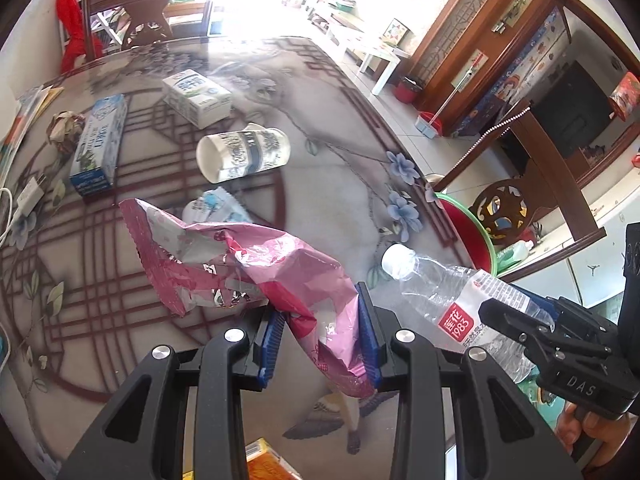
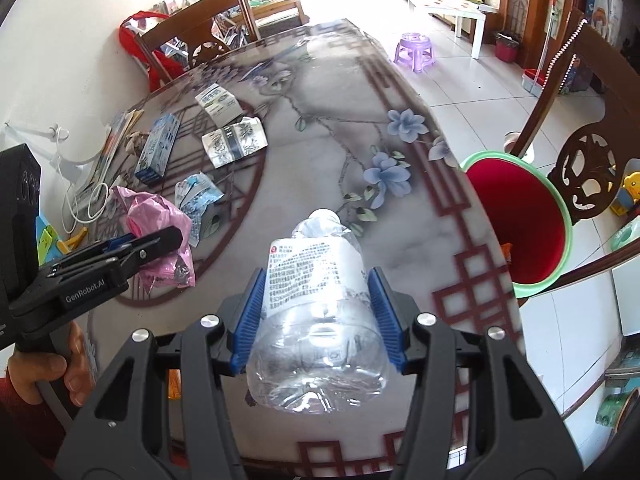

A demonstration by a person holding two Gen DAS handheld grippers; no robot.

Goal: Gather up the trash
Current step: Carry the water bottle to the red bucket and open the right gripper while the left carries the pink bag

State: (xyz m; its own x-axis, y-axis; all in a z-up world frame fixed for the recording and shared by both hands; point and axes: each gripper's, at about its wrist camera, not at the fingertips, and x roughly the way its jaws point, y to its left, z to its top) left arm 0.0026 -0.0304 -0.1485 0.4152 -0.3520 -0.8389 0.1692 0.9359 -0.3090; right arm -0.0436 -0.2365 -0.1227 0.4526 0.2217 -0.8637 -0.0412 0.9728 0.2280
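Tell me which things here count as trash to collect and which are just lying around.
Trash job:
pink snack bag, clamped in left gripper
clear plastic bottle, clamped in right gripper
paper cup
milk cartons
red bin

Just lying about:
white charger cable
purple stool
wooden chair

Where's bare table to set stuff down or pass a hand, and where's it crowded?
Free: the broad strip of table between the paper cup and the blue flowers, running on to the far end. Also the near edge right of the plastic bottle, beside the red bin. Crowded: the wall side, with the milk cartons, the wrappers and the pink bag.
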